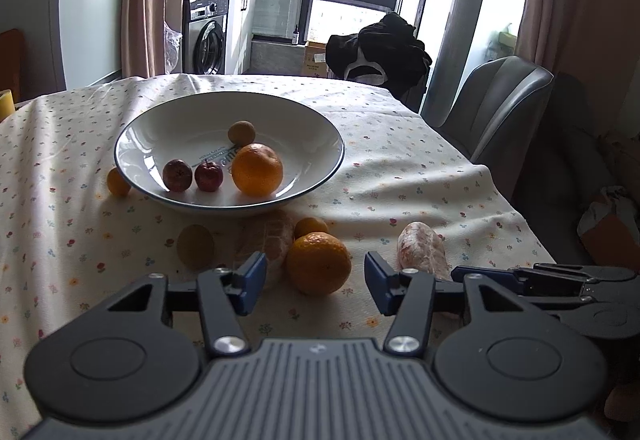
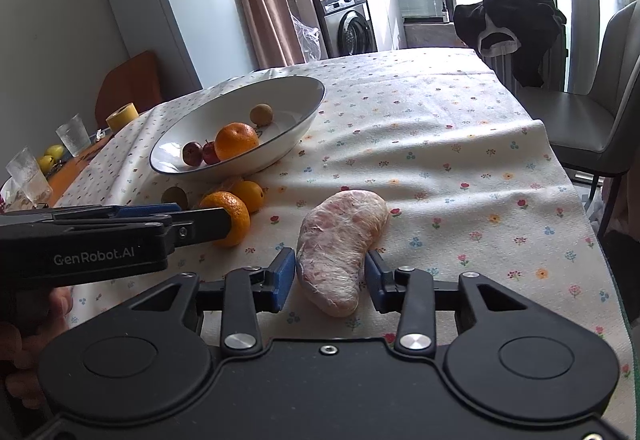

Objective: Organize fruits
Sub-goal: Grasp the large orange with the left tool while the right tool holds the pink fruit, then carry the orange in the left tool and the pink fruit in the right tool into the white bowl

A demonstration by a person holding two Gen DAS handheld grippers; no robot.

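A white bowl (image 1: 320, 127) (image 2: 308, 111) holds an orange (image 1: 257, 169), two small red fruits (image 1: 177, 175) and a brown kiwi (image 1: 241, 132). In front of it on the flowered cloth lie a big orange (image 1: 318, 263) (image 2: 228, 217), a smaller orange (image 1: 311, 227), a peeled citrus piece (image 1: 268, 240), a second kiwi (image 1: 195, 246) and another small orange (image 1: 118, 181) left of the bowl. My left gripper (image 1: 316, 282) is open, its blue pads on either side of the big orange. My right gripper (image 2: 330, 276) is open around a peeled pomelo segment (image 2: 342, 248) (image 1: 420, 252) resting on the cloth, pads close to its sides.
A grey chair (image 1: 492, 111) stands at the table's right edge, and a black garment (image 1: 380, 47) hangs over a chair at the far end. Drinking glasses (image 2: 74, 135), a yellow tape roll (image 2: 122, 115) and lemons (image 2: 50, 155) sit at the left. A hand holds the left gripper.
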